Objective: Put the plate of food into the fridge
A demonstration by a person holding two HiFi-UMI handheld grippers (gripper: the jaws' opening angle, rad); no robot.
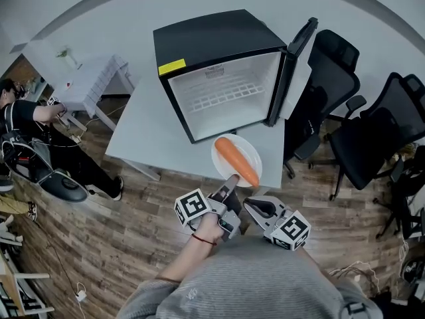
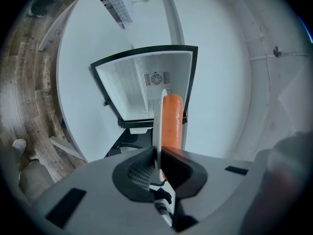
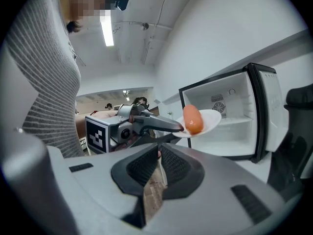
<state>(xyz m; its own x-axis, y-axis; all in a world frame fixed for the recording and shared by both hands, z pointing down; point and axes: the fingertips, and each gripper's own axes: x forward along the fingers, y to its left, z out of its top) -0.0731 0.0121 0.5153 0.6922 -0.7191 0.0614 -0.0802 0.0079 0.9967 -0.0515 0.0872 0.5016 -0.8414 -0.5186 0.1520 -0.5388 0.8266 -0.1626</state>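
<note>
A white plate (image 1: 236, 155) carrying a long orange piece of food (image 1: 238, 161) hovers at the table's front edge, just before the open black mini fridge (image 1: 219, 72). My left gripper (image 1: 232, 178) is shut on the plate's near rim. In the left gripper view the plate (image 2: 157, 124) stands edge-on between the jaws, the food (image 2: 172, 121) on its right side and the fridge's white inside (image 2: 142, 84) beyond. My right gripper (image 1: 249, 203) hangs shut and holds nothing, lower right of the plate. Its view shows the left gripper (image 3: 179, 127), plate (image 3: 210, 120) and food (image 3: 192, 119).
The fridge door (image 1: 295, 65) swings open to the right. The fridge stands on a grey table (image 1: 143, 131). Black office chairs (image 1: 372, 138) crowd the right side. At far left sit a person (image 1: 26, 121) and a small white table (image 1: 89, 85). A wooden floor (image 1: 133, 211) lies below.
</note>
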